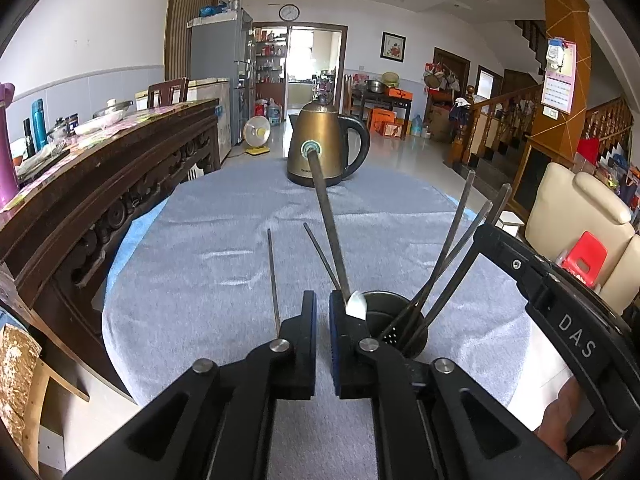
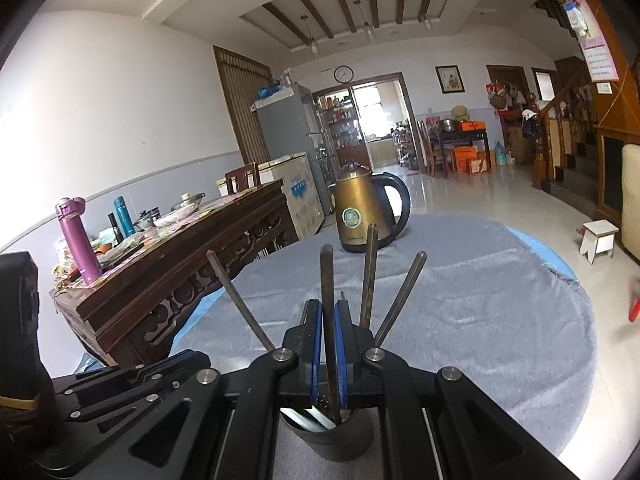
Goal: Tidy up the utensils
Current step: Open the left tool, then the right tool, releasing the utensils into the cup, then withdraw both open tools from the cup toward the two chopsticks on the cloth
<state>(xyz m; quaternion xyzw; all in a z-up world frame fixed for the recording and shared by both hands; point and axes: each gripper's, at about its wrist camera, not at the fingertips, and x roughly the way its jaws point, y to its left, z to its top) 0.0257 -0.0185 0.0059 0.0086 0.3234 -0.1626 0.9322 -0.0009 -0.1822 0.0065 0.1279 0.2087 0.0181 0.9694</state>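
Observation:
A dark metal holder point(image 1: 394, 308) point(image 2: 340, 440) stands on the grey cloth with several metal chopsticks point(image 1: 448, 248) leaning out of it. My right gripper point(image 2: 328, 304) is shut on one upright chopstick point(image 2: 326, 264) whose lower end reaches into the holder. My left gripper point(image 1: 323, 296) sits just left of the holder, its pads a narrow slit apart with only cloth showing between them. A thick chopstick point(image 1: 326, 220) slants past the outside of its right finger. Two thinner sticks point(image 1: 274, 280) rise beside the fingers, their lower ends hidden.
A bronze kettle point(image 1: 324, 152) point(image 2: 360, 216) stands at the far side of the cloth-covered round table point(image 1: 200, 260). A carved wooden sideboard point(image 1: 100, 184) runs along the left, with a cream chair point(image 1: 576, 216) on the right. The right tool's housing point(image 1: 572, 320) crowds the holder's right side.

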